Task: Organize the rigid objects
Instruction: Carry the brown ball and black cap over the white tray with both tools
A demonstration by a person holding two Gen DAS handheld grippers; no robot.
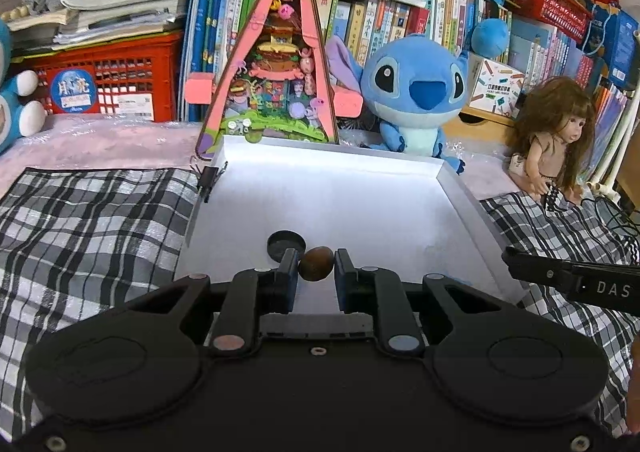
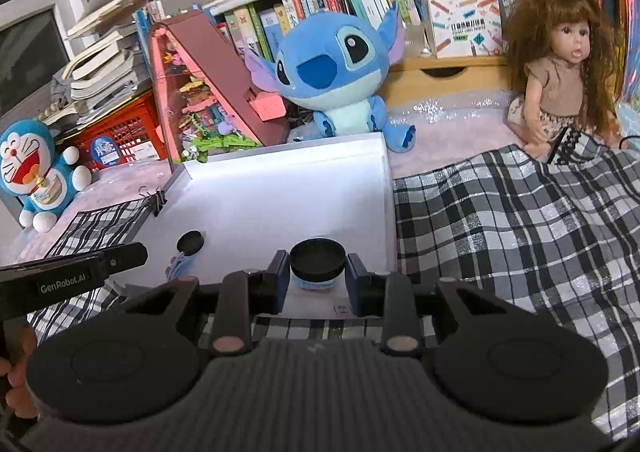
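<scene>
While left gripper (image 1: pixel 316 266) pinches smooth brown nut (image 1: pixel 316 263), right gripper (image 2: pixel 317 272) clamps round black-lidded jar (image 2: pixel 317 262) (ribbed rim)

Glare is washing out the far floor of the white tray (image 1: pixel 328 188) in both views, suggesting overhead light. Fisheye distortion is bending the bookshelf (image 1: pixel 400 16) and checked cloth (image 2: pixel 520 220) toward the edges. Focus is holding centrally, while the frame corners are darkening and softening.

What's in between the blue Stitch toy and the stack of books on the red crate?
A pink, tent-shaped toy house stands between Stitch and the red crate with its books. Both wrist views show it.
</scene>
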